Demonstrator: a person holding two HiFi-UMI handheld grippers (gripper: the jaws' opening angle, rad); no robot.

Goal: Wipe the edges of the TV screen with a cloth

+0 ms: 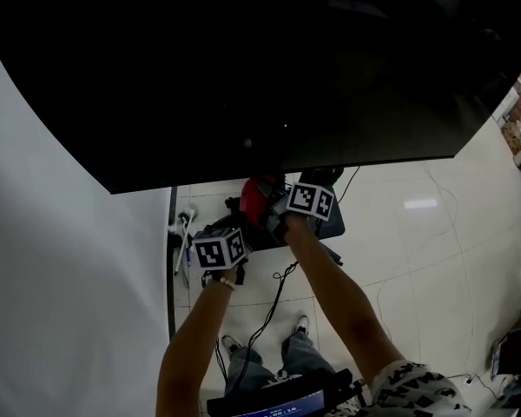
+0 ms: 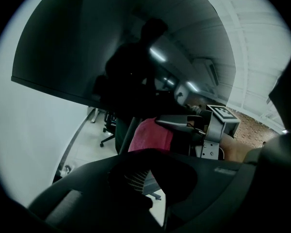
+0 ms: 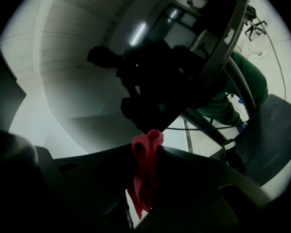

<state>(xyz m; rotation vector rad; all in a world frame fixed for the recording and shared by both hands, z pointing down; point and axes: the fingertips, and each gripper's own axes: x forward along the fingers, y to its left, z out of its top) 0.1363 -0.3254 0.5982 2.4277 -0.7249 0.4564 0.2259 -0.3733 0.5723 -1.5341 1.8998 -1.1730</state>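
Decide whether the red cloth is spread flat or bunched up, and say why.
Bunched up: the right gripper view shows the red cloth pinched into a narrow folded strip by the right claw, looped top poking out.

Large black flat TV screen (image 1: 260,59) blocks everything above its lower edge; passage lies open beneath, over white tiled floor (image 1: 417,241), bounded left by white wall (image 1: 61,302), crossed by black cables (image 1: 269,315).

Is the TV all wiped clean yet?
Not yet, I think. Done: the right claw is shut on the crumpled red cloth. In hand: the cloth is up by the bottom edge of the big black TV screen. Left: I can't see any wiped edge, so probably all of them.
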